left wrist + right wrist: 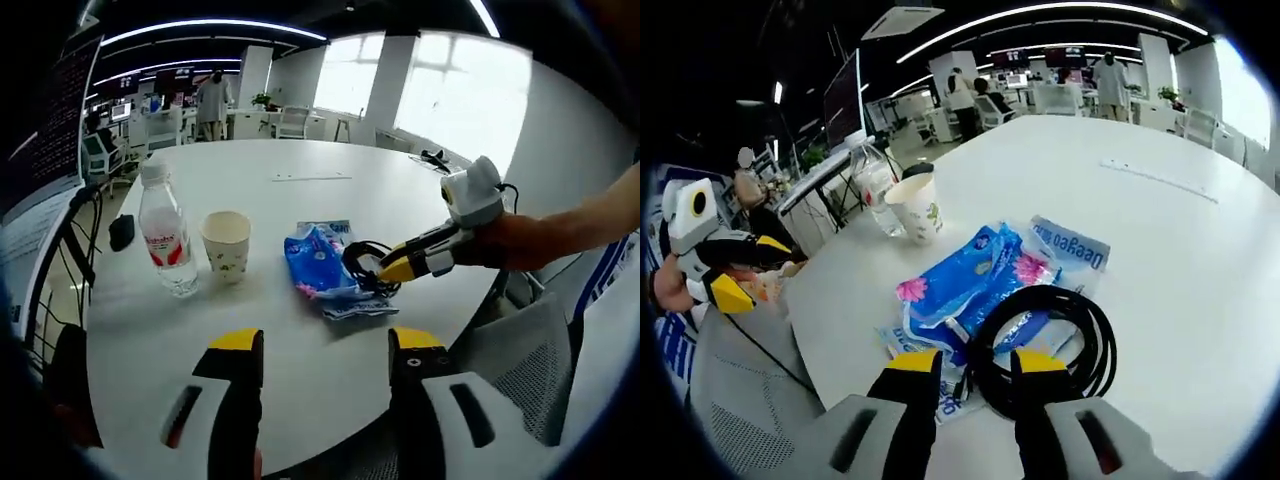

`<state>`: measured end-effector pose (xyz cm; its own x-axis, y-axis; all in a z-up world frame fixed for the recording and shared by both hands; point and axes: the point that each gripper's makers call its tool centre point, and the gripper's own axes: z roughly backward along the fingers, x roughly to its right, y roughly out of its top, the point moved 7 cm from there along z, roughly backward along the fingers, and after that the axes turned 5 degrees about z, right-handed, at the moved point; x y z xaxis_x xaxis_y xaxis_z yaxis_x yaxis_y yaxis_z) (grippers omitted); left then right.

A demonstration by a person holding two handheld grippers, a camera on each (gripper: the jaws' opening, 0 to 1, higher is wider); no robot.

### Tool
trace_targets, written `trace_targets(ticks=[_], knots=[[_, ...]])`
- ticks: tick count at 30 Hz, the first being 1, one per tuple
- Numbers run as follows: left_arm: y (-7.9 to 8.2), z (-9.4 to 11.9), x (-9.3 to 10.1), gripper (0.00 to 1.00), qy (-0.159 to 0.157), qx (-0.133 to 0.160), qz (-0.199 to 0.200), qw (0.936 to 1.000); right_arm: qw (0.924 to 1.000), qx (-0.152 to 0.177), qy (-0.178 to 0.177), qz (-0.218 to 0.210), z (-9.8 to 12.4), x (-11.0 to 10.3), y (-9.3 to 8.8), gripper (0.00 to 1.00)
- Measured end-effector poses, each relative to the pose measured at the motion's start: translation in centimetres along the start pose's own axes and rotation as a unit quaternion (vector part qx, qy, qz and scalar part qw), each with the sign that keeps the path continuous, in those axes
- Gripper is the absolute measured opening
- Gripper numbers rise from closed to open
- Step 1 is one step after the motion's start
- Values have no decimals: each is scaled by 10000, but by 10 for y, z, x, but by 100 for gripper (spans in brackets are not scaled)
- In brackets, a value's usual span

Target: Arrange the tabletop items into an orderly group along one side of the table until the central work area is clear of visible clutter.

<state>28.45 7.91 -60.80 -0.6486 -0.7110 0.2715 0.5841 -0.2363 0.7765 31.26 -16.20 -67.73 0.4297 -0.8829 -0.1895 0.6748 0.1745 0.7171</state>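
On the round white table [300, 190] stand a clear water bottle [165, 235] with a red label and a printed paper cup [226, 245]. To their right lies a blue packet [318, 262] with a black cable coil [368, 268] on it. My left gripper [325, 345] hangs open over the near edge with nothing between its fingers. My right gripper [976, 362] sits at the coil [1040, 340], jaws apart, the coil's near loop between them, over the blue packet [960, 280]. The cup [920, 207] and bottle [875, 185] stand beyond. The right gripper [390, 268] reaches in from the right. The left gripper [750, 268] shows at far left.
A small black object [121, 232] lies near the table's left edge. Another dark item [435, 157] rests at the far right rim. A grey mesh chair [520, 340] stands by the near edge. Desks, monitors and people fill the office behind.
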Motion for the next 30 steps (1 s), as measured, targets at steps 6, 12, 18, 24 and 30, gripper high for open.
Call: trace_targets(ticks=[6, 12, 18, 24, 30], knots=[[0, 4, 1, 49, 34, -28, -4, 10000, 10000, -54, 29, -46, -5, 0, -3, 25], [2, 5, 2, 50, 41, -36, -27, 10000, 9999, -58, 49, -131, -10, 3, -1, 24], [7, 4, 2, 51, 28, -29, -46, 10000, 9998, -97, 45, -145, -15, 4, 3, 22], [13, 3, 2, 52, 7, -41, -179, 9998, 9994, -331, 78, -91, -25, 1, -1, 19], [16, 6, -2, 54, 49, -20, -178, 9998, 9991, -394, -14, -181, -28, 4, -4, 14]])
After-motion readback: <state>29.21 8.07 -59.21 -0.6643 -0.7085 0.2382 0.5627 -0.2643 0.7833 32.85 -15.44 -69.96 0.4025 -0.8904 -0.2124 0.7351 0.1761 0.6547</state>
